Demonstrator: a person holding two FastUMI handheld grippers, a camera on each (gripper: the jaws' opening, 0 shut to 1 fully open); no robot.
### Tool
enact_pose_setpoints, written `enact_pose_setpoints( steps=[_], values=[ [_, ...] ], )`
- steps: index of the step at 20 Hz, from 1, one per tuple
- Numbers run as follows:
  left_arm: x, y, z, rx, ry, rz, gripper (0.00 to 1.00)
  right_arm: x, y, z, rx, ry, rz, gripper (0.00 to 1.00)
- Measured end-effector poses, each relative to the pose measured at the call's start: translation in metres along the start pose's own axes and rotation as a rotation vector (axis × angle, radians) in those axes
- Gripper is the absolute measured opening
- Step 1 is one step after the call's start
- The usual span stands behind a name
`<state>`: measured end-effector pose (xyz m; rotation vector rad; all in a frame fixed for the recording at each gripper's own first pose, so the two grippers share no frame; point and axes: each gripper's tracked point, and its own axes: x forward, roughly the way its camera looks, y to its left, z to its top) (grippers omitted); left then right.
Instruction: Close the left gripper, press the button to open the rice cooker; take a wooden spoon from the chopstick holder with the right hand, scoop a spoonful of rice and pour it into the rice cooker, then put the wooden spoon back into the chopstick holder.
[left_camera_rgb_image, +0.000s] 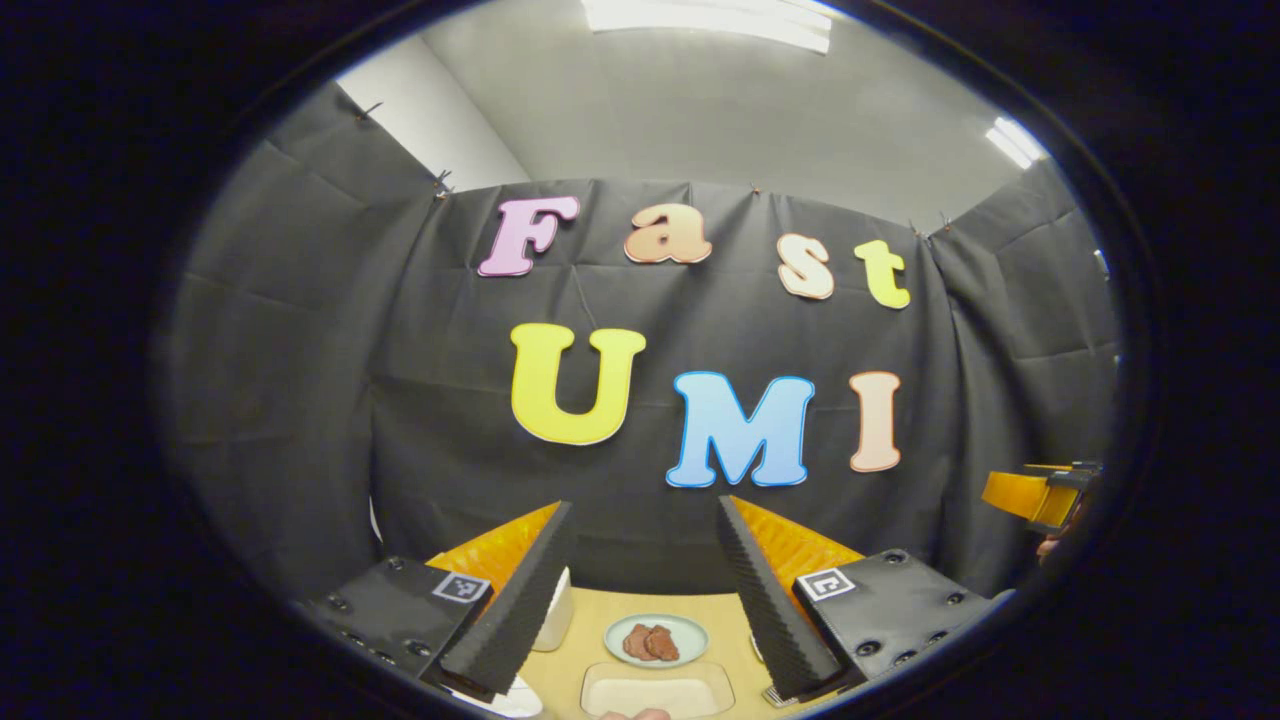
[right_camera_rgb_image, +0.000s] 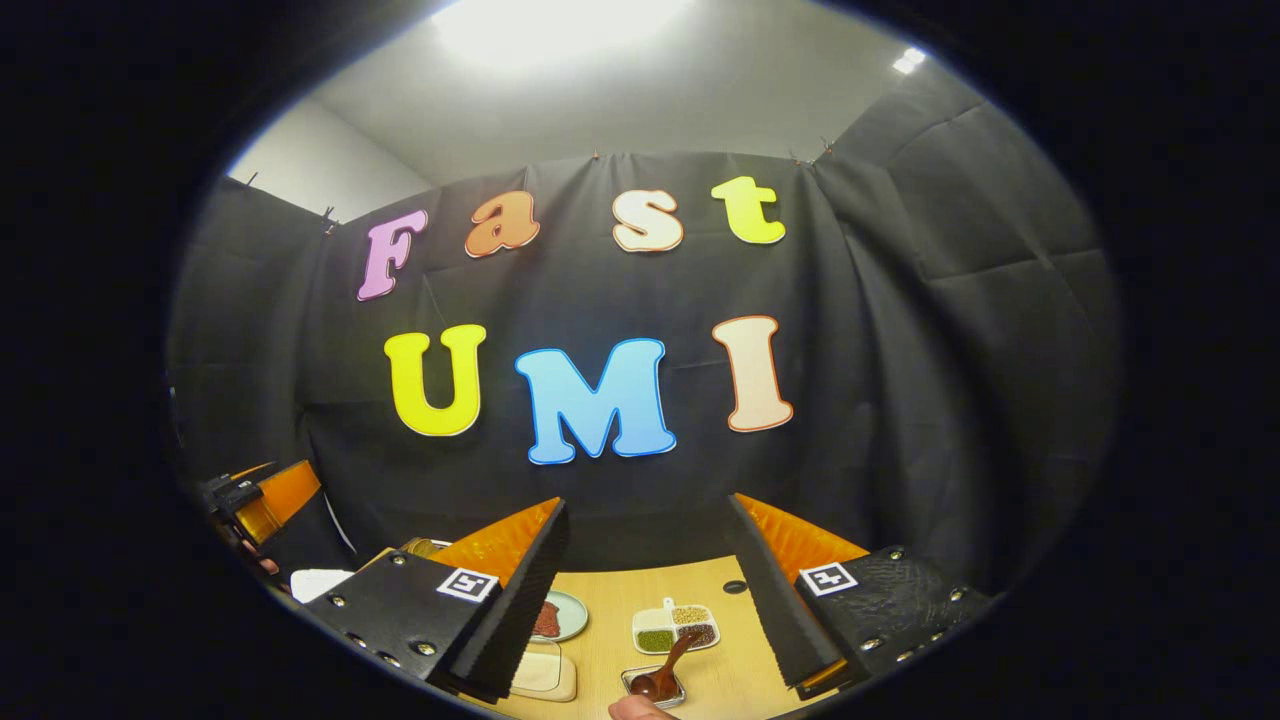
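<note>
Left gripper (left_camera_rgb_image: 640, 590) raised high, aimed at booth wall, fingers spread wide, nothing between them. Below and ahead, between its fingers: wooden bench (left_camera_rgb_image: 735, 625), round pale plate (left_camera_rgb_image: 690, 628) with reddish-brown food pieces (left_camera_rgb_image: 651, 642). Nearer than plate, a pale rectangular dish (left_camera_rgb_image: 657, 690). White object (left_camera_rgb_image: 556, 612) just behind left finger, partly hidden, cannot tell what. Far to its right, at view edge: other gripper's body (left_camera_rgb_image: 1040, 495), with a bit of a hand under it.

Right gripper (right_camera_rgb_image: 650, 590) also up, gaping wide, holding nothing. Between its fingers, low on bench (right_camera_rgb_image: 610, 645): white divided dish (right_camera_rgb_image: 674, 627) with green and brownish grains in separate compartments; nearer, small rectangular tray (right_camera_rgb_image: 655, 686) with dark wooden spoon (right_camera_rgb_image: 668, 668), bowl in tray, handle leaning up toward divided dish. Small dark spot (right_camera_rgb_image: 735, 587) on bench, farther back by right finger. Behind its left finger: plate edge with reddish food (right_camera_rgb_image: 566, 617), and pale rectangular dish (right_camera_rgb_image: 548, 672) nearer. Far left: left gripper (right_camera_rgb_image: 262, 500) and something white (right_camera_rgb_image: 318, 582) below it, unclear. Brass-coloured rim (right_camera_rgb_image: 425, 546) peeking above left finger body, cannot tell what. Rice cooker and chopstick holder not identifiable with certainty.
</note>
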<state>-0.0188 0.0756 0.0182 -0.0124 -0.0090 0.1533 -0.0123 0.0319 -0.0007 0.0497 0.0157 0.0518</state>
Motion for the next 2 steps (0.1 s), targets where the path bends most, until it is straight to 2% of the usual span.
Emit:
enact_pose_setpoints(
  steps=[2],
  values=[
    [-0.0005, -0.003, 0.0014, 0.006, -0.002, 0.007, 0.96, 0.0023, -0.0048, 0.0045, -0.006, -0.01, 0.003, 0.94]
  ],
)
